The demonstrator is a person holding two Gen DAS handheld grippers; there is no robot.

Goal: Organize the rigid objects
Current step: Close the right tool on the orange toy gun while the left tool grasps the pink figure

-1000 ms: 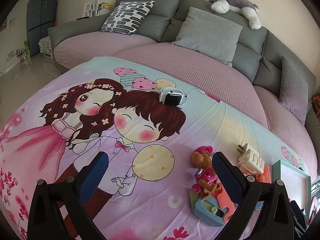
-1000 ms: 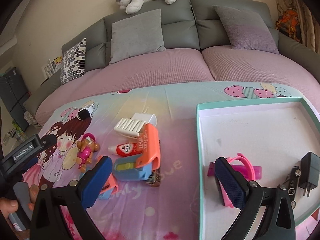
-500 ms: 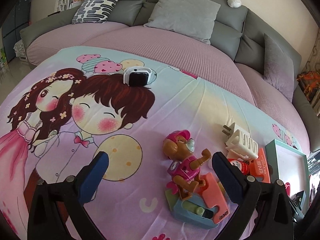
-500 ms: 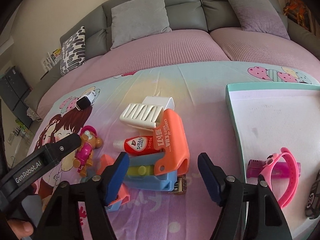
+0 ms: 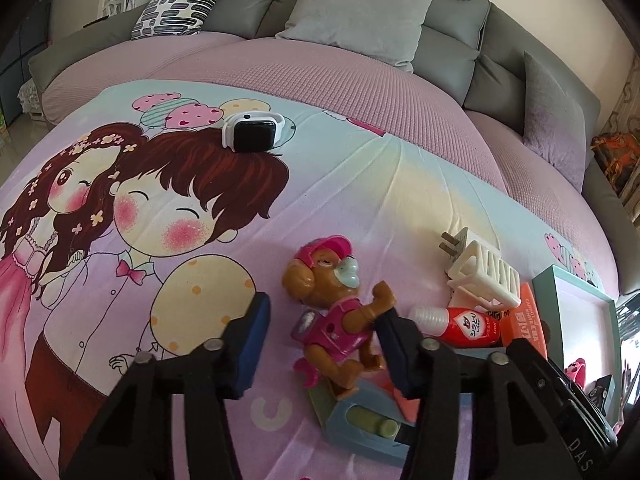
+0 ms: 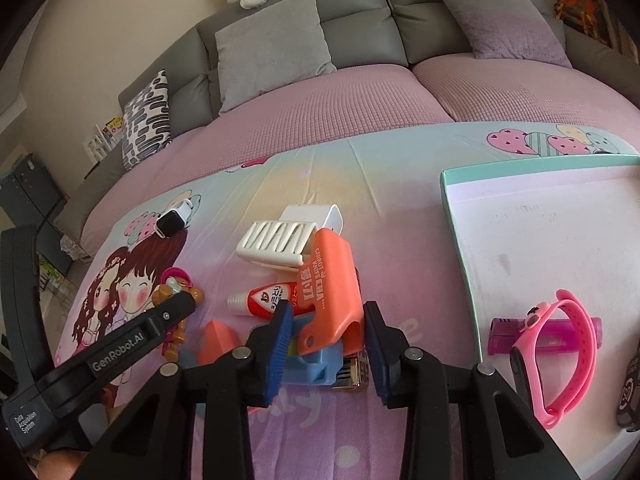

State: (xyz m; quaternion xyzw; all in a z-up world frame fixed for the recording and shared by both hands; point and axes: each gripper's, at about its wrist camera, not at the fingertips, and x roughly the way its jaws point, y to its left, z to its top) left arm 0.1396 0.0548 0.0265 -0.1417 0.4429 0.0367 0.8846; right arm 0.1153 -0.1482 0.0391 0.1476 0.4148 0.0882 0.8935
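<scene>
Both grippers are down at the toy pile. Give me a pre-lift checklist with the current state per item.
1. Left gripper gripping the toy dog: jaws drawn in around it, one pad at its arm, the other pad's contact unclear. Cannot tell.
2. Right gripper gripping: jaws have just been closing; the orange carrot knife and blue block sit between them, pads not pressing. Not ok.
3. Dog free of the pile: its legs rest on the blue block. Not ok.
4. Room in the tray: wide bare floor beside the pink band. Ok.
5. Grippers apart from each other. Ok.
</scene>
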